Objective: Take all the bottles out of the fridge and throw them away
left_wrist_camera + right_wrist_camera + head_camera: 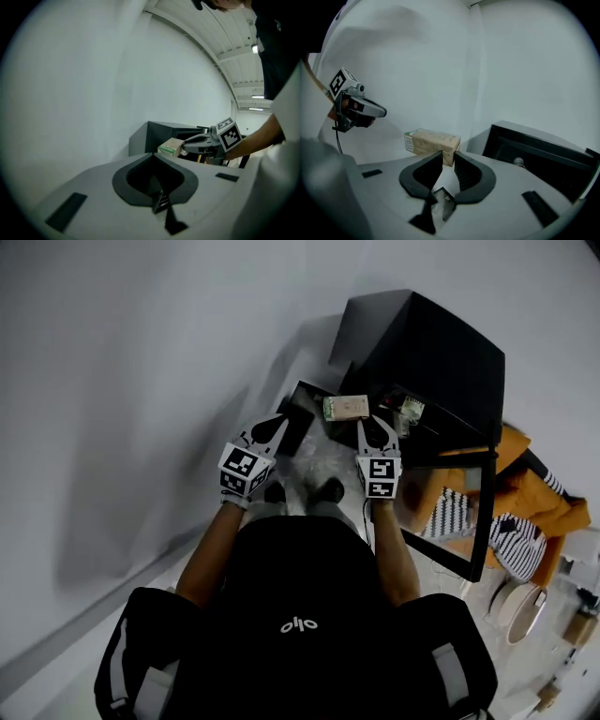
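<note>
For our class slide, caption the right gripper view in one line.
Right gripper clamps a beige carton in front of a white wall; black fridge at right, left gripper upper left.

Bare white wall (131, 371), panelled ceiling (225, 42)

A small white logo, roughly "ollo", sits at six o'clock on the person's black vest (300, 596); print on the carton (432, 142) is unreadable.
</note>
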Tool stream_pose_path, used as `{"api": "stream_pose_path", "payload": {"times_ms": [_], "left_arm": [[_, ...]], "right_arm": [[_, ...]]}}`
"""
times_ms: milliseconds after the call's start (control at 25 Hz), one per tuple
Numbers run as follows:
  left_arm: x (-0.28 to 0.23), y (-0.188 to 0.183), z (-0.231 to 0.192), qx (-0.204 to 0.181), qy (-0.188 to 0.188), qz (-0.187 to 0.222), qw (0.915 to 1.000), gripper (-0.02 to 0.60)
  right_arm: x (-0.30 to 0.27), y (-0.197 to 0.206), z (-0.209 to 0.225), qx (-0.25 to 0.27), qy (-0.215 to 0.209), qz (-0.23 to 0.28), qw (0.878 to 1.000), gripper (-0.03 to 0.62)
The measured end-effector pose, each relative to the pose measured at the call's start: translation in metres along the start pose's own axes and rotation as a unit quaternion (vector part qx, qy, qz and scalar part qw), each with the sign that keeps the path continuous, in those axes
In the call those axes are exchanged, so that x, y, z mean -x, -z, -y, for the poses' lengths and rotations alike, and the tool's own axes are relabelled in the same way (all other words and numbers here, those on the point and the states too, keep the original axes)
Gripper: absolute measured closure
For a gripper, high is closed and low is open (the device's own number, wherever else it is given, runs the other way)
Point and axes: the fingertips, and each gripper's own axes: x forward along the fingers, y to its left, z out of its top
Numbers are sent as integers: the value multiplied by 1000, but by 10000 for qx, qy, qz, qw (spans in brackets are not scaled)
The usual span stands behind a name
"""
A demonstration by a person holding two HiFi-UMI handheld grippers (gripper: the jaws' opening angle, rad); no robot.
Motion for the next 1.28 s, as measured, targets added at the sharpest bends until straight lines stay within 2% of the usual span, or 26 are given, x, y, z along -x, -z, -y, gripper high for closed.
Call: {"api": "stream_pose_path", "payload": {"times_ms": [120,280,440,640,960,1280], "left_arm": [[26,9,-20,166,-406,4,9990,577],[45,21,-35,341,-700,-14,9970,577],[42,39,-43,504,-710,-102,9961,577],[28,69,-49,689,-599,-309,9953,577],[-32,139,-62,885,-392,-572,9937,577],[-87,229,-71,909,-90,-798,9926,577]], "right_arm": [[-23,-14,-29,150,-420,26,9990,507],[-46,-18,-57,291,-830,-53,9961,507],[-65,-10,-69,427,-1061,-223,9932,507],[-91,15,-73,457,-1102,-465,9918,507],[-153,103,-73,273,-1059,-956,9894,507],[-232,206,-106,83,-1071,-975,9894,507]]}}
